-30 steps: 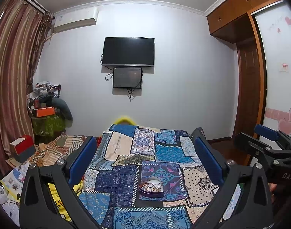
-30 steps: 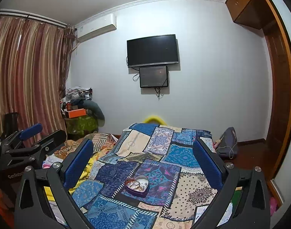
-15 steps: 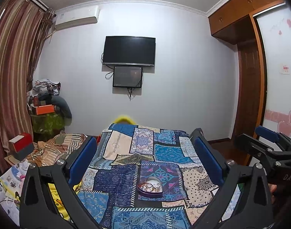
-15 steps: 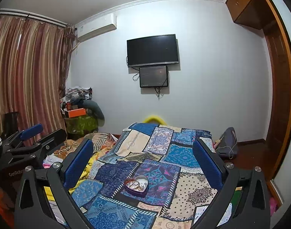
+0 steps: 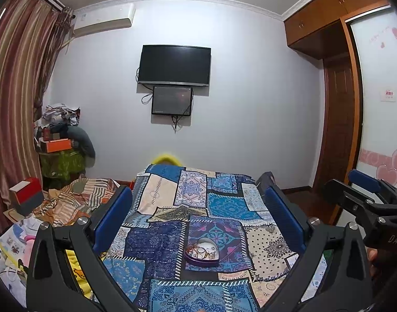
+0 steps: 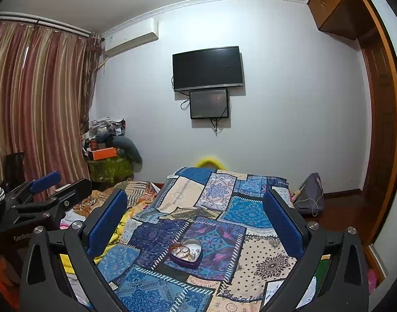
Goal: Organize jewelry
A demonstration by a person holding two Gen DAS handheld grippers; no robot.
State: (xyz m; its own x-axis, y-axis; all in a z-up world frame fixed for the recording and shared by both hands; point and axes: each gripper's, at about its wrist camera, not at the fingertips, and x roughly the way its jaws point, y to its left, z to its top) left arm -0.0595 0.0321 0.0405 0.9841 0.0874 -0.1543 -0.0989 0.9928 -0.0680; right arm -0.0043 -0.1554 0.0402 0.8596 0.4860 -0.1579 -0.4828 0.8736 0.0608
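A purple heart-shaped box (image 5: 202, 252) holding several rings and chains sits open on the patchwork bedspread (image 5: 224, 208); it also shows in the right wrist view (image 6: 186, 252). My left gripper (image 5: 198, 221) is open and empty, held above and short of the box. My right gripper (image 6: 195, 218) is open and empty, also above and short of the box. The right gripper shows at the right edge of the left wrist view (image 5: 365, 195); the left gripper shows at the left edge of the right wrist view (image 6: 44, 197).
A striped blanket (image 5: 81, 197), papers and a red and grey box (image 5: 26, 197) lie left of the bed. A cluttered stand (image 5: 60, 150) stands by the curtain. A TV (image 5: 175, 65) hangs on the far wall. A bag (image 6: 310, 192) lies on the floor at right.
Both grippers have barely shifted; the views tilt down slightly. The box has not moved.
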